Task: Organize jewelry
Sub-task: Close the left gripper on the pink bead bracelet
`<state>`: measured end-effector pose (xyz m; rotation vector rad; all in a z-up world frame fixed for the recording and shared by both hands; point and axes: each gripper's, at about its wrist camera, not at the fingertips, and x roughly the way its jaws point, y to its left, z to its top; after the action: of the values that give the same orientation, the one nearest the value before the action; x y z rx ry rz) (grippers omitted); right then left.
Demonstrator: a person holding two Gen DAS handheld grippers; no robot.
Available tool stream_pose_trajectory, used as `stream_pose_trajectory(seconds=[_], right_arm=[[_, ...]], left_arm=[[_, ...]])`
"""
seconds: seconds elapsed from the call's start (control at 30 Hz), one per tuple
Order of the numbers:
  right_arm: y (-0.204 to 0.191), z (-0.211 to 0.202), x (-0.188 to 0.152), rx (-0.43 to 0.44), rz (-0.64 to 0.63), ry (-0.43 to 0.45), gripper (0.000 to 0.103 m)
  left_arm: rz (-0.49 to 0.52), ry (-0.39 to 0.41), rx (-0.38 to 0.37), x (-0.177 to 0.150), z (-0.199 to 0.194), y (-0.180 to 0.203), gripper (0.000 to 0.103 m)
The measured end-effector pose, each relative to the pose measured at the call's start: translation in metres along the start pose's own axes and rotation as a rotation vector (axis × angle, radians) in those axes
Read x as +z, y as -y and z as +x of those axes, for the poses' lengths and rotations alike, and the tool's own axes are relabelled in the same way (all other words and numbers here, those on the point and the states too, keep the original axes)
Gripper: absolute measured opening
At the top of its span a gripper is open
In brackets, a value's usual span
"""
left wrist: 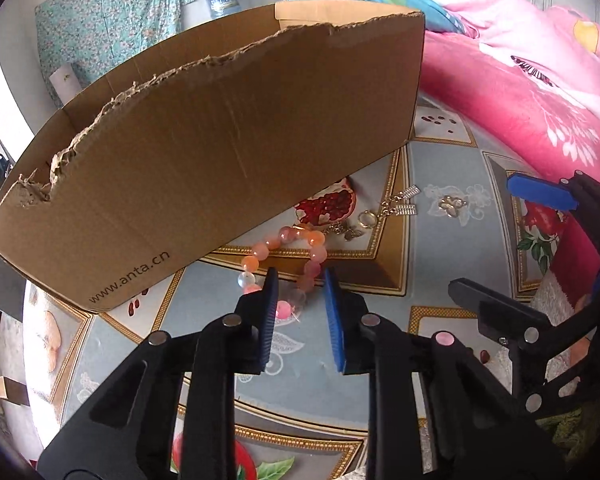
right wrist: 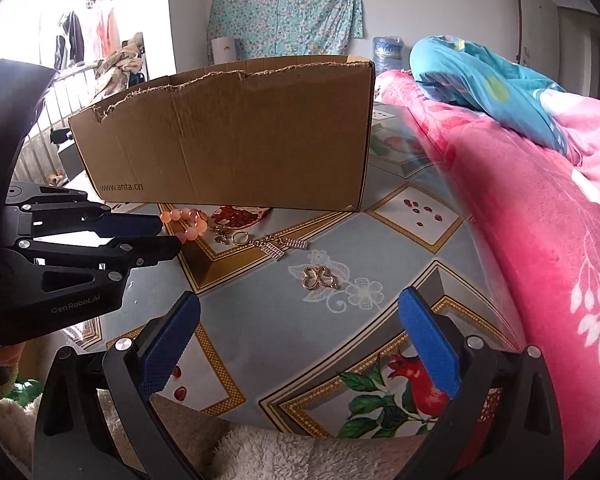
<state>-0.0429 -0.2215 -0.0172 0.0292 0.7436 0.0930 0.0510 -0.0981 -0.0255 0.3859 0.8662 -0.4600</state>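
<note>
A pink and orange bead bracelet lies on the patterned tabletop in front of a cardboard box. My left gripper is open, its blue pads on either side of the bracelet's near end; it also shows in the right wrist view beside the bracelet. Right of the bracelet lie a gold ring, a flower charm, rhinestone earrings and a gold butterfly-shaped piece. My right gripper is open and empty, short of the butterfly piece.
The box has a torn top edge and stands at the back of the table. A bed with a pink blanket borders the table on the right. A fluffy white cloth lies at the near edge.
</note>
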Motion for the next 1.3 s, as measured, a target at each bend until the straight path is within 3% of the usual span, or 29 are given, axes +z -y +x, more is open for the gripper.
stream_pose_trajectory(seconds=[0.1, 0.43, 0.63, 0.73, 0.83, 1.03, 1.23, 1.3], right_arm=[[-0.001, 0.004, -0.001, 0.007, -0.009, -0.015, 0.097], [-0.002, 0.008, -0.004, -0.001, -0.016, -0.031, 0.097], [-0.002, 0.008, -0.005, -0.004, -0.014, -0.027, 0.097], [-0.003, 0.008, -0.005, -0.006, -0.012, -0.025, 0.097], [-0.003, 0.007, -0.006, -0.007, -0.012, -0.024, 0.097], [-0.003, 0.007, -0.006, -0.006, -0.012, -0.024, 0.097], [-0.002, 0.007, -0.006, -0.007, -0.011, -0.023, 0.097], [-0.002, 0.007, -0.006, -0.006, -0.012, -0.023, 0.097]], left_arm=[[-0.039, -0.032, -0.054, 0.002, 0.001, -0.010, 0.009], [-0.084, -0.149, -0.110, -0.012, -0.008, -0.050, 0.009], [-0.056, -0.205, -0.048, -0.022, -0.014, -0.070, 0.009], [-0.099, -0.186, -0.061, -0.025, -0.020, -0.078, 0.011], [-0.164, -0.143, -0.110, -0.023, -0.024, -0.081, 0.019], [-0.200, -0.090, -0.051, -0.010, -0.019, -0.074, 0.020], [-0.176, -0.085, 0.043, -0.006, -0.011, -0.068, 0.020], [-0.176, -0.086, 0.044, -0.005, -0.008, -0.068, 0.019]])
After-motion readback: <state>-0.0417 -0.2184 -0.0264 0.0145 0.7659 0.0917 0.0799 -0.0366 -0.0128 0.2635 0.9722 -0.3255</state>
